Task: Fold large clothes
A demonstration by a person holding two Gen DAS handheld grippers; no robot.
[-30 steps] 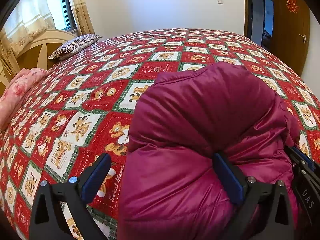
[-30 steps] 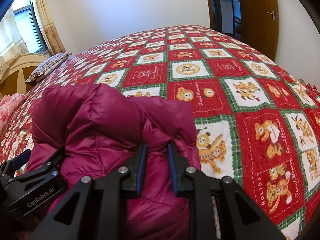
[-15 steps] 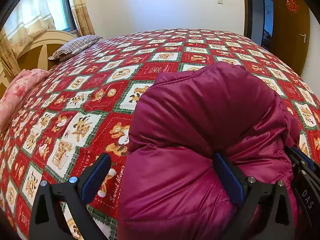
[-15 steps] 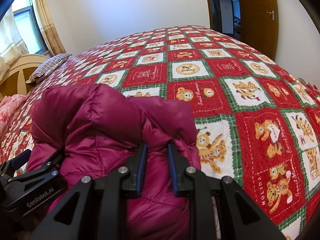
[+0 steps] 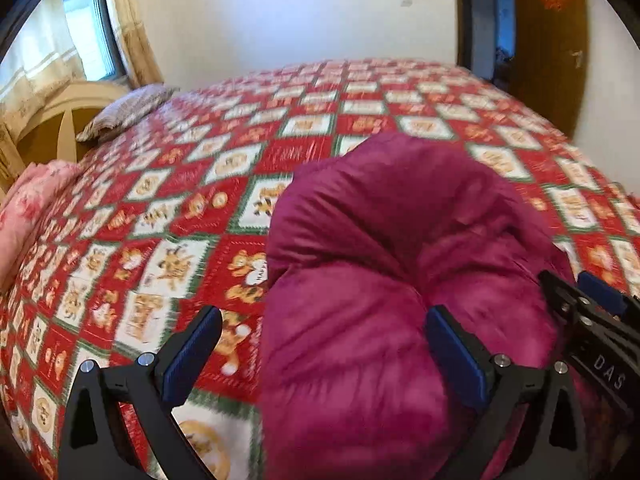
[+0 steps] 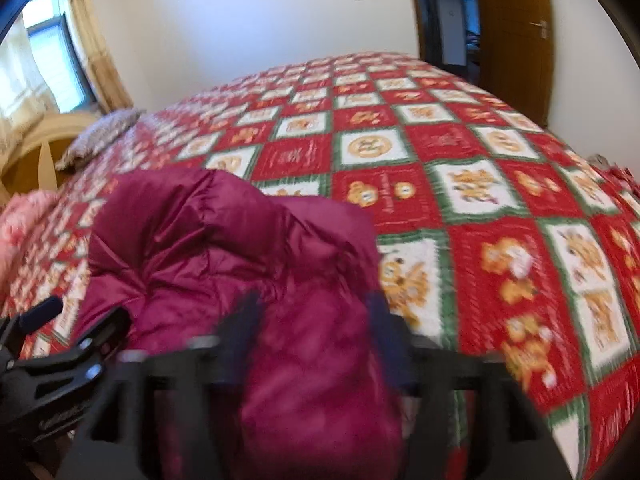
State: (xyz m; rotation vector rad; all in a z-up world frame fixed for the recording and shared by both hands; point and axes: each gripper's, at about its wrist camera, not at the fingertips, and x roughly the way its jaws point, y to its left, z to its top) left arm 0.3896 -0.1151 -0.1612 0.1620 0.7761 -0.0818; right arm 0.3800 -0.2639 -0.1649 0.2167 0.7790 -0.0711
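A magenta puffer jacket (image 5: 392, 264) lies bunched in a folded mound on the red patchwork bedspread (image 5: 200, 184). My left gripper (image 5: 324, 344) is open, its jaws wide apart, with the jacket's left edge bulging between them. My right gripper (image 6: 316, 320) is open and blurred, its fingers now apart around a fold of the jacket (image 6: 224, 240). The right gripper also shows at the right edge of the left wrist view (image 5: 592, 312), and the left gripper shows at the lower left of the right wrist view (image 6: 60, 344).
A striped pillow (image 5: 128, 108) and a cream headboard (image 5: 52, 120) stand at the far left. A pink blanket (image 5: 28, 200) lies at the left edge. A wooden door (image 6: 516, 20) is at the far right, and a curtained window (image 5: 80, 32) at the upper left.
My right gripper has opened, releasing the jacket fold it was pinching. Both views have pulled back and up slightly and are motion-blurred. The left gripper stays open.
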